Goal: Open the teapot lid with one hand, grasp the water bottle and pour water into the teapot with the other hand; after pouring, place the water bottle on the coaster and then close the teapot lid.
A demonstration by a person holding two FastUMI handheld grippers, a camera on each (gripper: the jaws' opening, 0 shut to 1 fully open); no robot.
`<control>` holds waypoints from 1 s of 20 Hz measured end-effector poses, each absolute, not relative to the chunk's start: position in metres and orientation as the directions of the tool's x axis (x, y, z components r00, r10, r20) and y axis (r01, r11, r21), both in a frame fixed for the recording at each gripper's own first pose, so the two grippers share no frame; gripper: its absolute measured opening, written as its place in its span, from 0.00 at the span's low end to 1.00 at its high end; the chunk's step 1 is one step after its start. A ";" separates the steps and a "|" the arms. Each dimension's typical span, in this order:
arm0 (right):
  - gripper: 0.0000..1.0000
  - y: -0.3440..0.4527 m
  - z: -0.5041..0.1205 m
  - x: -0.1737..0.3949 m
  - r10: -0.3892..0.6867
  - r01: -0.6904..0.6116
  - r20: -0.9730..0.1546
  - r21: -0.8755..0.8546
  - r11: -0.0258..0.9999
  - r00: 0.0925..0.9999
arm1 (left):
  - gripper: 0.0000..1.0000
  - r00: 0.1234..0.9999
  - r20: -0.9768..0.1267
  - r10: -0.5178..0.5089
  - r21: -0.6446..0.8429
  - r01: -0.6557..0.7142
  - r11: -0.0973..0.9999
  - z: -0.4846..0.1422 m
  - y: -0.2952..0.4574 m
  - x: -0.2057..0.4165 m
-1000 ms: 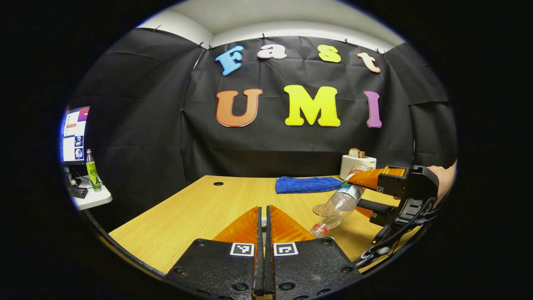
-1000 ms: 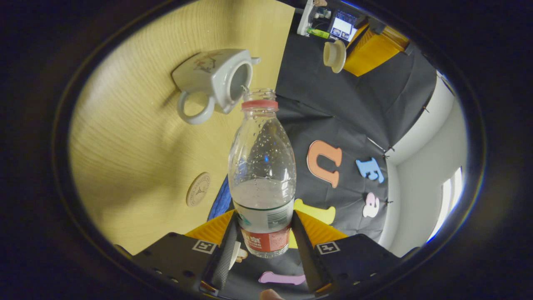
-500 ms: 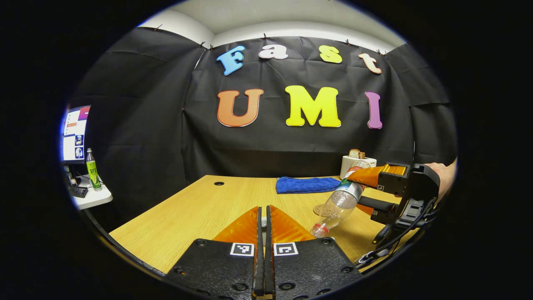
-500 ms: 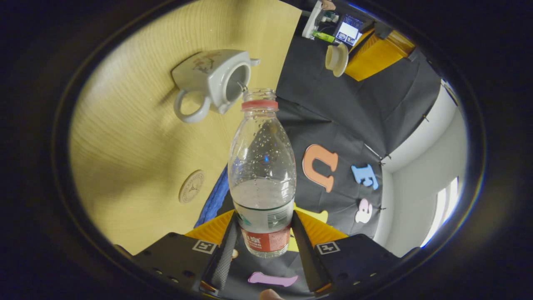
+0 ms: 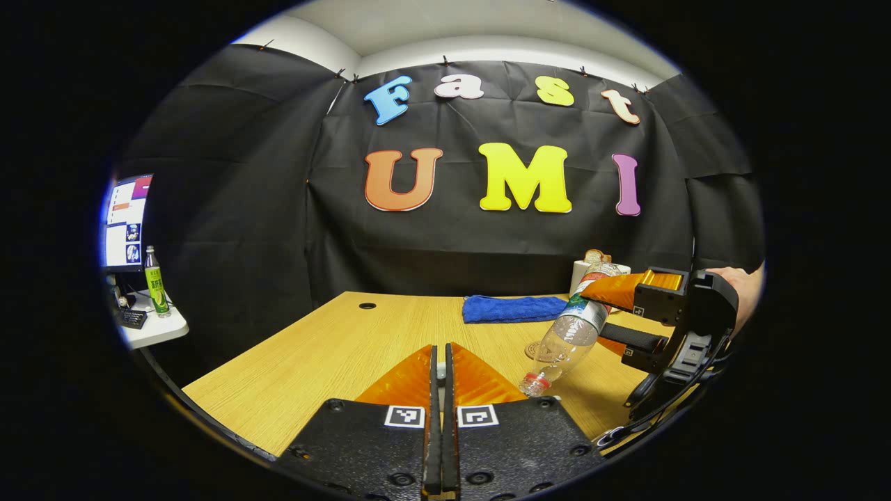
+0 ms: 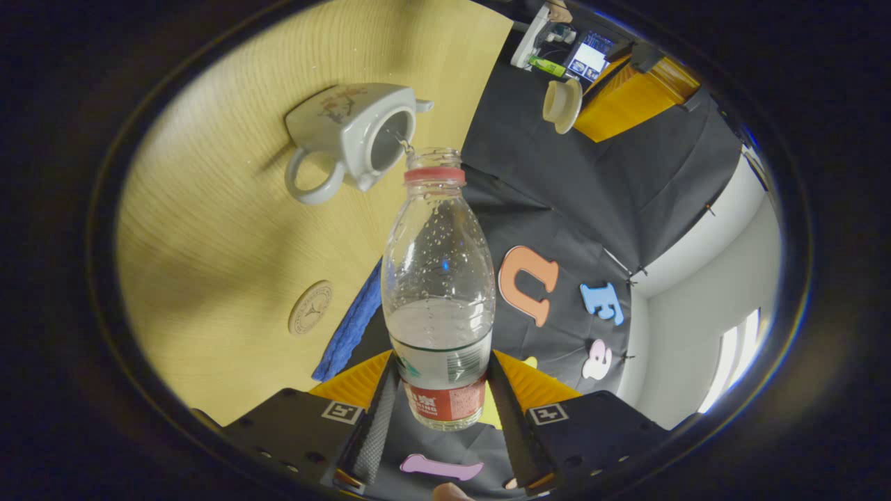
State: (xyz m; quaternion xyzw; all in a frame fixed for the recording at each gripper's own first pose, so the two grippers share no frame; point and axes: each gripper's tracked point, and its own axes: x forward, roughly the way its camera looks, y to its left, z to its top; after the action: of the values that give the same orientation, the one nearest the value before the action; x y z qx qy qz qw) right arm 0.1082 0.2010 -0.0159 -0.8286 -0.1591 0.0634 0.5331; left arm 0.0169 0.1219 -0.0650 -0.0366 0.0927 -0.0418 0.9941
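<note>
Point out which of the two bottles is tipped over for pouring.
The clear water bottle clamped in the right gripper, its open mouth angled down toward the teapot. The green bottle stands upright on the side desk.

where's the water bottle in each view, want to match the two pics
Left gripper view: the water bottle is right of centre, tilted neck-down, held in the right tongs above the table.
Right gripper view: the bottle is at centre, rising from between the tongs.
Shared landmark: the round coaster, beside the blue cloth.
</note>
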 end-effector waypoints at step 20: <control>0.72 0.201 -0.017 0.104 0.347 0.191 0.073 -0.928 -0.320 0.935 | 0.03 0.980 -0.182 -0.079 -0.077 0.065 0.995 -0.063 0.126 0.015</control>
State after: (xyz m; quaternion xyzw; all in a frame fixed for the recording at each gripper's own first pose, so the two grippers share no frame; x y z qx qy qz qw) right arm 0.1043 0.2007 -0.0169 -0.8094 -0.1662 0.0696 0.5590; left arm 0.0152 0.1261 -0.0630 -0.0354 0.0928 -0.0362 0.9944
